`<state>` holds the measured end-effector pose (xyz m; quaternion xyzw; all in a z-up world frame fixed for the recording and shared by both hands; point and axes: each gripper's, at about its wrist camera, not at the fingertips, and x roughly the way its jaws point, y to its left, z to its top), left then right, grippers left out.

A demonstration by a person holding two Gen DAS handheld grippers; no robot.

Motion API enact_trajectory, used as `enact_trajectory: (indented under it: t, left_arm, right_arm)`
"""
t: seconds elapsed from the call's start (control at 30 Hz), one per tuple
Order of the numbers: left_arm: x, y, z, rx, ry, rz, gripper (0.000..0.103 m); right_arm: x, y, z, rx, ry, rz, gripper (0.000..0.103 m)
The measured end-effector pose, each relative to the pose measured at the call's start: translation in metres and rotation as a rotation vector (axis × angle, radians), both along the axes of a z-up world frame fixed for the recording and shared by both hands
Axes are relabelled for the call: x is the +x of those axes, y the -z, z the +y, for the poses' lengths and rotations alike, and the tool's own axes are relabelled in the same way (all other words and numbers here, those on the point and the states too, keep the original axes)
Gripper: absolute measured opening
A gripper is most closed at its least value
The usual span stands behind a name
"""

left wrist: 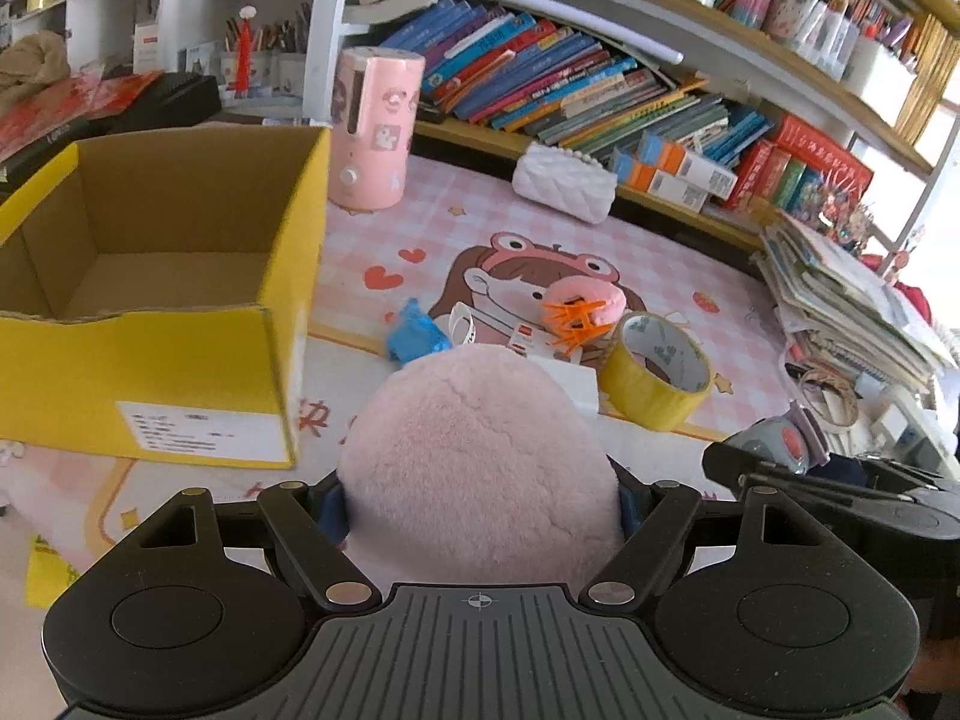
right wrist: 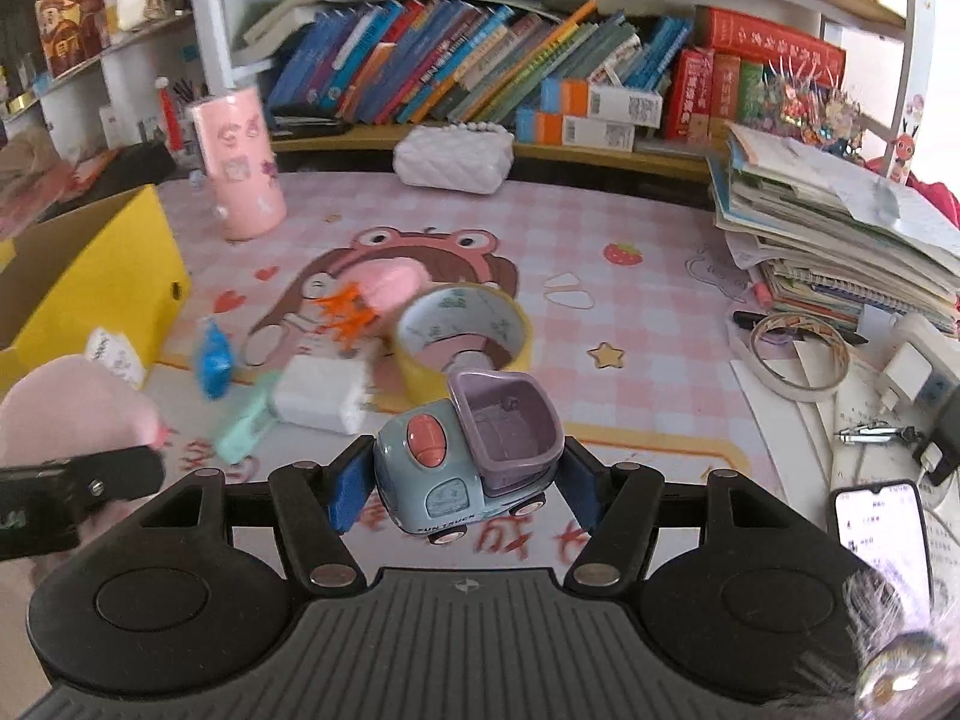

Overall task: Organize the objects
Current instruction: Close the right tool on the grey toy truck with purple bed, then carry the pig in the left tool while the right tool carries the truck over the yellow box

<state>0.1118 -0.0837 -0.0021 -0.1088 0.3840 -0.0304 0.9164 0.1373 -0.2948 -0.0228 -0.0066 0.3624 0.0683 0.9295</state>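
Note:
My left gripper (left wrist: 480, 504) is shut on a fluffy pink plush ball (left wrist: 480, 456), which fills the space between its fingers and is held above the mat. The open, empty yellow cardboard box (left wrist: 180, 360) stands just to its left. In the right wrist view, my right gripper (right wrist: 465, 489) is shut on a blue-grey toy truck (right wrist: 468, 450) with a purple bin, its blue pads pressing on both sides. The truck hangs clear of the pink checked mat (right wrist: 648, 312). The plush (right wrist: 72, 408) shows at the left edge there.
On the mat lie a yellow tape roll (right wrist: 462, 330), an orange hair claw (right wrist: 345, 315), a blue item (right wrist: 213, 360), a white block (right wrist: 324, 393) and a mint piece (right wrist: 243, 426). A pink cylinder (left wrist: 375, 132) and a white pouch (left wrist: 564, 183) stand behind. Papers (right wrist: 840, 240) and a phone (right wrist: 879, 534) are at the right.

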Motion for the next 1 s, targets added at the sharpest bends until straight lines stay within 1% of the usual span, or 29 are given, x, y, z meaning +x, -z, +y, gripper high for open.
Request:
enact_trajectory:
  t: [0.23, 0.43, 0.57, 0.73, 1.0]
  left_arm:
    - [-0.033, -0.006, 0.046, -0.014, -0.013, -0.036, 0.079]
    - [-0.062, -0.009, 0.094, -0.036, -0.056, -0.038, 0.079]
    - [-0.078, -0.011, 0.119, -0.04, -0.065, -0.044, 0.079]
    - [-0.093, -0.011, 0.145, -0.042, -0.073, -0.045, 0.079]
    - [-0.112, -0.009, 0.174, -0.037, -0.063, -0.05, 0.079]
  right_arm:
    - [-0.036, -0.01, 0.044, -0.006, -0.006, -0.024, 0.062]
    - [-0.065, -0.011, 0.09, -0.005, -0.039, -0.006, 0.062]
    - [-0.084, -0.011, 0.119, -0.007, -0.064, 0.0, 0.062]
    - [-0.102, -0.007, 0.147, -0.004, -0.076, 0.017, 0.062]
    - [-0.127, -0.002, 0.178, 0.015, -0.074, 0.025, 0.062]
